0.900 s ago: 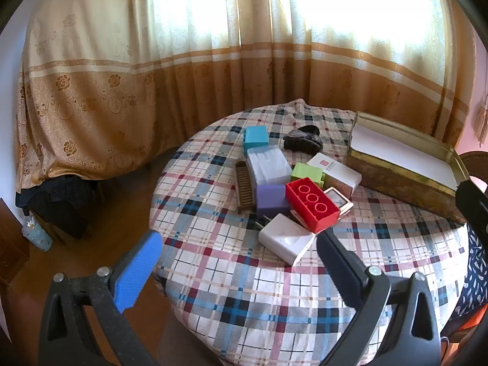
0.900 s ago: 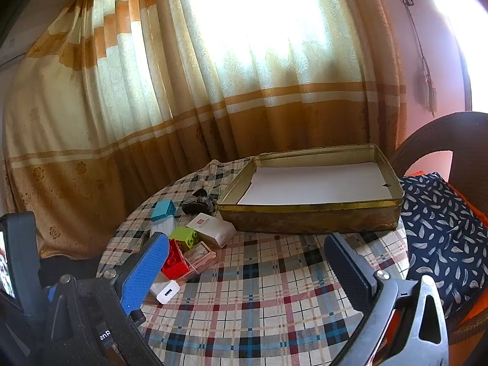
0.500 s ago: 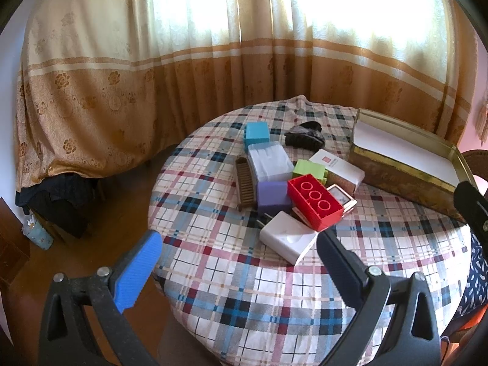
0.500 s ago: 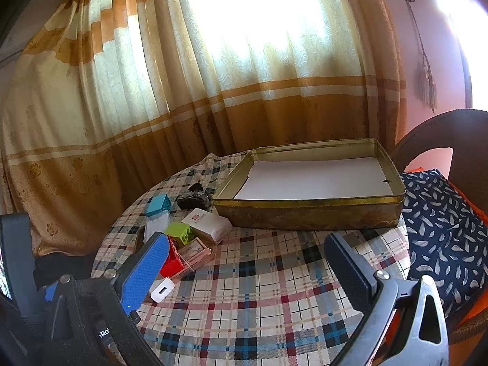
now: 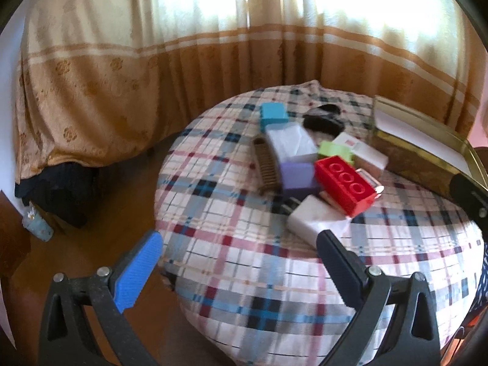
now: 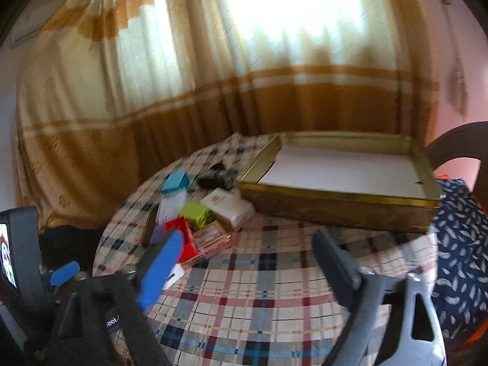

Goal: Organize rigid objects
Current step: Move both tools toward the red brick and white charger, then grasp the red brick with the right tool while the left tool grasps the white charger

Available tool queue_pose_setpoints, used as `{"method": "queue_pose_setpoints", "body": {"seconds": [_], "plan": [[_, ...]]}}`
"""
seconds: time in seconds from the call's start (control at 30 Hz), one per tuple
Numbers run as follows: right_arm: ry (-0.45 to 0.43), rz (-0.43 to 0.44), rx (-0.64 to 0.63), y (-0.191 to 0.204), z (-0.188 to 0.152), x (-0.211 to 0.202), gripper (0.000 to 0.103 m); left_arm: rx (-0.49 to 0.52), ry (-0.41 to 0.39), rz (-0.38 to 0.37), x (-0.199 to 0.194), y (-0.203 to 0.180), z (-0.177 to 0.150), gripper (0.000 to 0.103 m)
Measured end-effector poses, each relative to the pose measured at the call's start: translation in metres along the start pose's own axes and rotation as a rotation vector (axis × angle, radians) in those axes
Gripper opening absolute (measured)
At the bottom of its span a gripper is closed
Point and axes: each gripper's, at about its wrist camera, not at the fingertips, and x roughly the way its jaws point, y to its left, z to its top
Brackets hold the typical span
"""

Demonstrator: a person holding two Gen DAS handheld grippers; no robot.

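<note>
A pile of rigid objects lies on the round plaid table (image 5: 238, 262): a red brick (image 5: 346, 183), a purple block (image 5: 297, 175), a white box (image 5: 314, 218), a green brick (image 5: 334, 151), a teal block (image 5: 273, 116), a brown comb (image 5: 267, 164) and a black item (image 5: 323, 119). A gold tin tray (image 6: 338, 204) lined with white paper stands at the right. My left gripper (image 5: 238, 268) is open and empty, short of the pile. My right gripper (image 6: 244, 265) is open and empty above the table; the red brick (image 6: 181, 233) shows behind its blue finger.
Gold curtains (image 5: 122, 76) hang behind the table. A dark chair (image 6: 457, 143) with a blue feather-print cushion (image 6: 460, 244) stands at the right. Wooden floor (image 5: 76, 244) and a dark bundle (image 5: 55, 189) lie to the left.
Both grippers have moved closer to the table, so the pile and the tray look larger. Both views are blurred by motion. Both stay open and empty.
</note>
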Motion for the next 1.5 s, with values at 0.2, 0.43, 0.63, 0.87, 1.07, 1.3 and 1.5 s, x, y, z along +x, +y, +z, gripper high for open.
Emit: {"method": "queue_pose_setpoints", "body": {"seconds": [0.2, 0.43, 0.63, 0.87, 1.07, 1.3, 1.5], "plan": [[0.131, 0.096, -0.087, 0.026, 0.006, 0.041, 0.068, 0.003, 0.005, 0.033, 0.007, 0.011, 0.0, 0.102], [0.272, 0.18, -0.182, 0.066, 0.005, 0.094, 0.057, 0.008, 0.024, 0.036, 0.013, 0.016, 0.0, 0.101], [0.323, 0.139, -0.255, 0.076, 0.0, 0.113, 0.041, 0.033, 0.013, 0.047, 0.012, 0.012, 0.0, 0.101], [0.313, 0.157, -0.254, 0.069, -0.001, 0.109, 0.034, 0.033, 0.024, 0.033, 0.014, 0.007, 0.002, 0.101], [0.233, 0.167, -0.141, 0.041, 0.01, 0.078, 0.034, 0.046, 0.014, -0.037, 0.009, 0.001, 0.003, 0.101], [0.161, 0.069, -0.022, -0.012, 0.009, 0.04, 0.034, 0.09, 0.027, -0.147, 0.01, -0.019, 0.009, 0.096], [0.165, 0.057, 0.025, -0.034, 0.003, 0.031, 0.034, 0.099, 0.107, -0.227, 0.03, -0.038, 0.014, 0.083]]}}
